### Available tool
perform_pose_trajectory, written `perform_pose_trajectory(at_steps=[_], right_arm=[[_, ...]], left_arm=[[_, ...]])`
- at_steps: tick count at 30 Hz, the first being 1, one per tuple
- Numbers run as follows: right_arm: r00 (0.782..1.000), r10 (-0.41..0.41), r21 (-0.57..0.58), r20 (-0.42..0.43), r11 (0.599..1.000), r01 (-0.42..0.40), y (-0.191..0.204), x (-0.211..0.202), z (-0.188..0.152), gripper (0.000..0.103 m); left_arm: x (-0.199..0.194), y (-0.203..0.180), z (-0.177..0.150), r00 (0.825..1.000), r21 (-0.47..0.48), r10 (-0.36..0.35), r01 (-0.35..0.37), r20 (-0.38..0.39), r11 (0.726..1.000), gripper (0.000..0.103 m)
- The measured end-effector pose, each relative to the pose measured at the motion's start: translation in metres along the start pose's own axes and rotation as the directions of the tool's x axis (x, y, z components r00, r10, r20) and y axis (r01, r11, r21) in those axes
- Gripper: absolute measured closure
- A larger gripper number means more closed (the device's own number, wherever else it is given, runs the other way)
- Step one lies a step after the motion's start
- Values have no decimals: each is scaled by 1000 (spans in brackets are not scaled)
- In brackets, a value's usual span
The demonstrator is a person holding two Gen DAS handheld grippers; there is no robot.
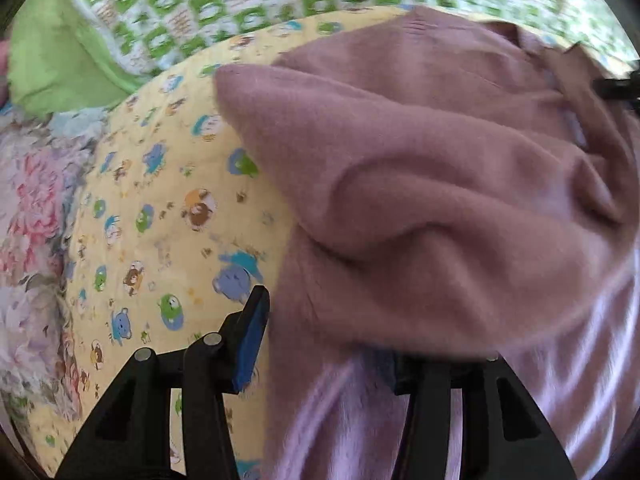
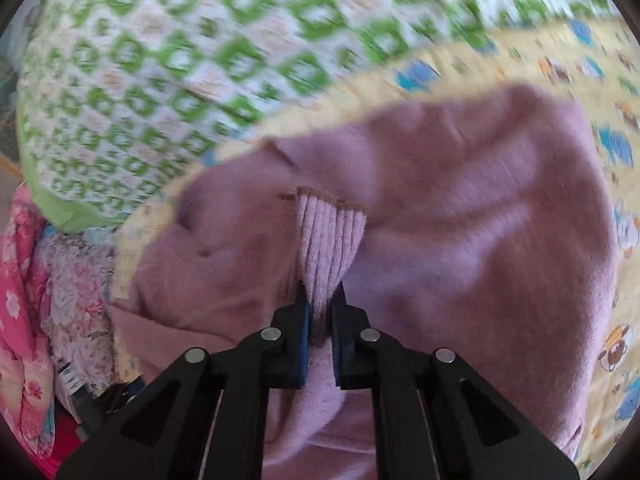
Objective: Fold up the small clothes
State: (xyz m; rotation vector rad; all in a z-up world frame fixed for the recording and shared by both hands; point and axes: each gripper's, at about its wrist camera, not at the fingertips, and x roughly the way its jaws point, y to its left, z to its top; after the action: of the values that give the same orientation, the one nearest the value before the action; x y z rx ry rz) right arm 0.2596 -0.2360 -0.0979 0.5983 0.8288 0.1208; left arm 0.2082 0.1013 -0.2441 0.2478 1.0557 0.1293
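Right gripper (image 2: 320, 300): I saw it clenched on the ribbed cuff (image 2: 330, 236) of the mauve garment; both blue pads pressed the knit between them, and the cuff fanned out just beyond the tips.
Left gripper (image 1: 332, 336): I saw its jaws standing apart. The left finger with its blue pad (image 1: 250, 344) was bare over the yellow sheet; the right finger was hidden under a fold of cloth. The garment lay between the jaws, but I could not tell if any pad pressed on it.
Mauve garment (image 1: 440, 184): a soft fleecy piece, crumpled in thick folds, which lay on the yellow sheet. In the left wrist view it filled the right half and the near edge; in the right wrist view it filled the middle and the near part.
Lighter inner side (image 1: 580, 360): a paler lilac face showed at the near right in the left wrist view.
Yellow sheet (image 1: 160, 208): printed with small cartoon animals, it lay under the garment and was bare to the left of it.
Green and white blanket (image 2: 160, 72): checked pattern, at the far side, blurred.
Floral fabric (image 1: 32, 208): pink and grey flowers, at the far left edge, beside the yellow sheet.
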Motion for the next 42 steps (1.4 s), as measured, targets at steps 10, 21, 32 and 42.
perform_pose_trajectory(at_steps=[10,21,32,42], right_arm=[[971,32,99,237,993,-57,-41,-84,-27,95],[985,-72,141,154,989,50,-75,-70,-63,95],[962,-271,179,20,948,263,-82,-82,-87,84],[1000,2,-162,6,987,-1,40,-47,-48,59]], left_arm=[[-9,53,-10,1000,-378,27,-26,-1,925,55],[-10,61,-15,1000,-415,-25,16,-16,910,53],[-19,70,-37,997,-430,-65,42,-39,902,47],[-77,57,-53,931,-460,-362,340,43,820,43]])
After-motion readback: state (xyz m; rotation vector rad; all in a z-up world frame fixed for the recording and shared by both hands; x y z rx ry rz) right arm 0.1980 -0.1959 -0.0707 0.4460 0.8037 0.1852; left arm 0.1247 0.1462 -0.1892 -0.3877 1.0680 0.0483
